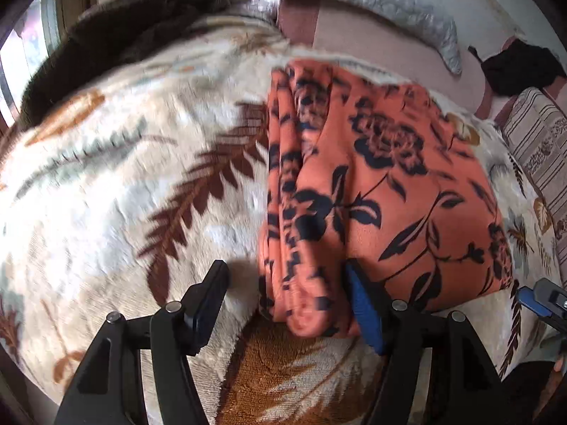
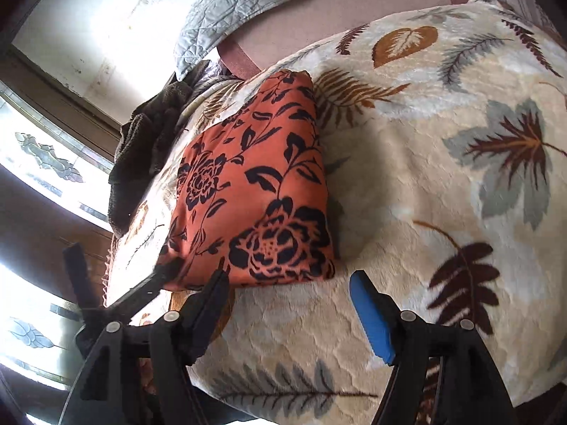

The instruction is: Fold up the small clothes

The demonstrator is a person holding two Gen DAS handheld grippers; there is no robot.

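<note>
On the leaf-patterned bed blanket [image 2: 443,194], one orange floral garment [image 1: 389,184] lies folded, its long axis running from 6 toward 12 o'clock ahead of the left tongs [image 1: 287,294]. Those tongs straddle its bunched near-left edge, jaws wide and not visibly pinching, making that hand the nearer. The right tongs [image 2: 287,294] hover wide and empty, with the garment at 11 o'clock.

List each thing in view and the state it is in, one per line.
Orange flowered cloth: folded, lying flat on the blanket.
Leaf-print blanket: spread out under the cloth.
Brown garment: bunched up, unfolded.
Grey quilt: crumpled behind.
Left gripper: jaws open astride the cloth's folded edge.
Right gripper: jaws open, empty.
</note>
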